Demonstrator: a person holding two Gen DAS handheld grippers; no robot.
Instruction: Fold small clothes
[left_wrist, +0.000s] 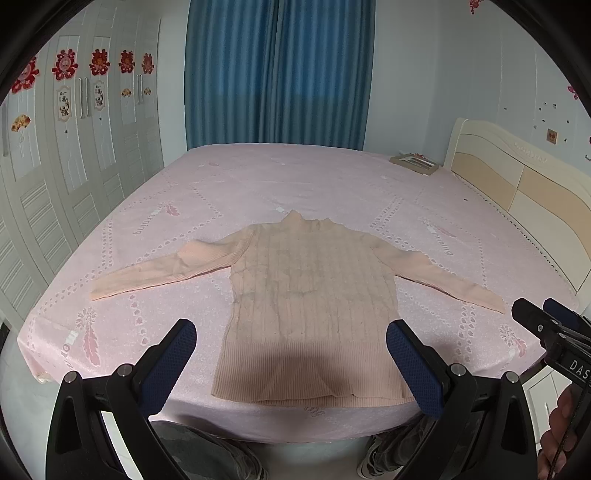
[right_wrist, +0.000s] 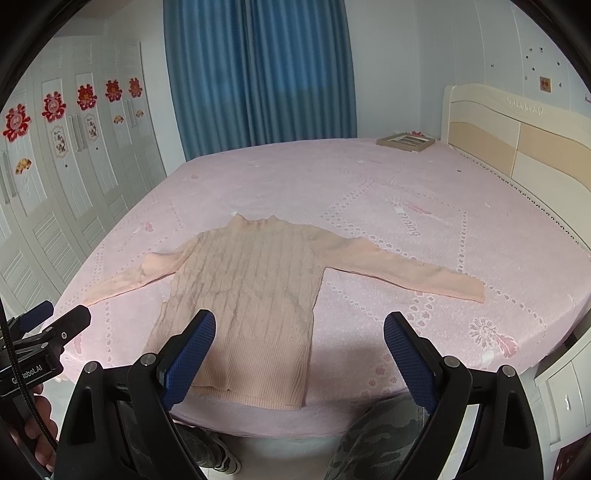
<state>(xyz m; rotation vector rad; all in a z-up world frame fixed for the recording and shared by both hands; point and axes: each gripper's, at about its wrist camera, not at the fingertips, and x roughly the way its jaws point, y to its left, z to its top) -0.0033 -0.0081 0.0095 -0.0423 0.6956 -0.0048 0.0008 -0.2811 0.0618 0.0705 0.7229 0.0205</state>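
Pink sweater (left_wrist: 310, 295) (one) lies flat; left claw (left_wrist: 291, 354) and right claw (right_wrist: 300, 350) gape apart.

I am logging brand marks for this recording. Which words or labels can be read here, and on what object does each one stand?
"DAS": cut off, on the right gripper.
"G...obot.AI": partly hidden, on the left gripper.
Pink lettering on the bedsheet: too distorted to read.
Red paper signs on the wardrobe: unreadable.

Bed (left_wrist: 258, 177) w/ pink patterned sheet. Peach knit sweater (left_wrist: 310, 295) flat near front edge, sleeves spread, collar far. Picture frame (left_wrist: 415, 162) far corner by headboard.
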